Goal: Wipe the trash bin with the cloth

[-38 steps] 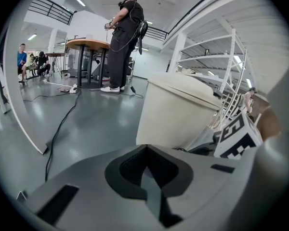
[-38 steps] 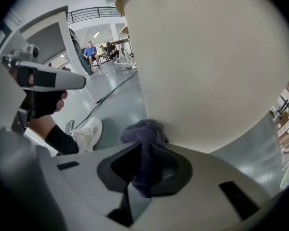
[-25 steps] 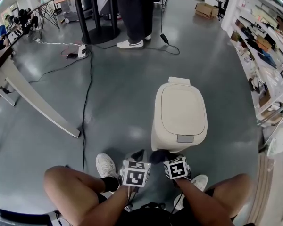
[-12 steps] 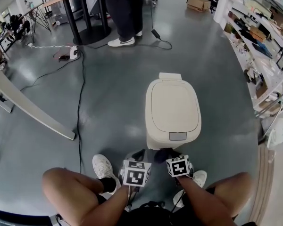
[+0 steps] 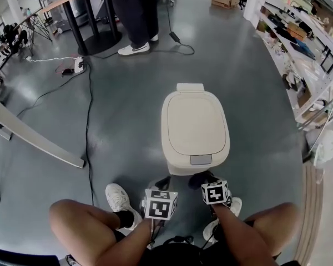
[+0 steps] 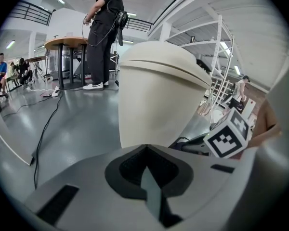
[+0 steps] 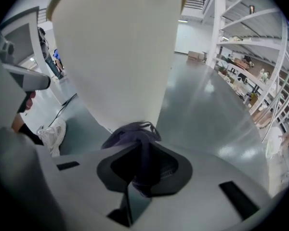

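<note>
Currently the trash bin [image 5: 194, 126] stands upright on the floor with its lid down, directly ahead of both grippers. The right gripper [image 7: 142, 150] has its fingers clamped on the cloth [image 7: 134, 131], a dark bunch held low against the bin's front wall; whether it touches cannot be confirmed. The left gripper [image 6: 144, 150] has its fingers together with nothing between them and sits just beside the right one, facing the same wall without bracing it.

Probable faults from this position:

- Cloth slip. Most of the fabric bunches ahead of the fingers, so drag along the wall may pull it free.
- Bin shift. The floor looks smooth and glossy. With no second point of support, wiping pressure may slide or tilt the bin.
- Lid release. The grey latch [image 5: 201, 159] sits at the front rim above the cloth, and an upward stroke may catch it.
</note>
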{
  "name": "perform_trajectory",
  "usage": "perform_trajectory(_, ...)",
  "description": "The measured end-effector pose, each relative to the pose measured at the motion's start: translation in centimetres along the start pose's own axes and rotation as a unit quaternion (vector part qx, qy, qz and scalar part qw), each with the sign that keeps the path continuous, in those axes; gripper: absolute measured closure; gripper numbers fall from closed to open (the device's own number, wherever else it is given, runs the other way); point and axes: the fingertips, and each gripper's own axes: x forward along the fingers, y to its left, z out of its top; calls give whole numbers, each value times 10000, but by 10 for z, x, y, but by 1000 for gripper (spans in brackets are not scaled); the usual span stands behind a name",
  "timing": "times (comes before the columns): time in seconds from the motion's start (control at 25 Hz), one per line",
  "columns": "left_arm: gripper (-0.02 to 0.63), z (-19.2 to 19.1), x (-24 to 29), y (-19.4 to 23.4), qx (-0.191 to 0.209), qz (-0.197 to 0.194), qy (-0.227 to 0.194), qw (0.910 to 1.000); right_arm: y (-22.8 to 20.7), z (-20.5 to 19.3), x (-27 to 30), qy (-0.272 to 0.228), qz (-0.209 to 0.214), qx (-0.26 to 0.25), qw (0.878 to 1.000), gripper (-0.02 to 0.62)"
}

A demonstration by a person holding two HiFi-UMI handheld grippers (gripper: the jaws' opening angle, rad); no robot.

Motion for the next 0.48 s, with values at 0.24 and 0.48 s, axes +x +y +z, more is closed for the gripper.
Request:
perform_trajectory(0.24,606,0,7,-5,6,-16,97,10000,-27,-2,-7,-53,-171,166,9997,545)
perform_trajectory(0.48,606,-4,13,-6,21,17,151,9999,-30,-14,-8,95,-169,145,9997,545)
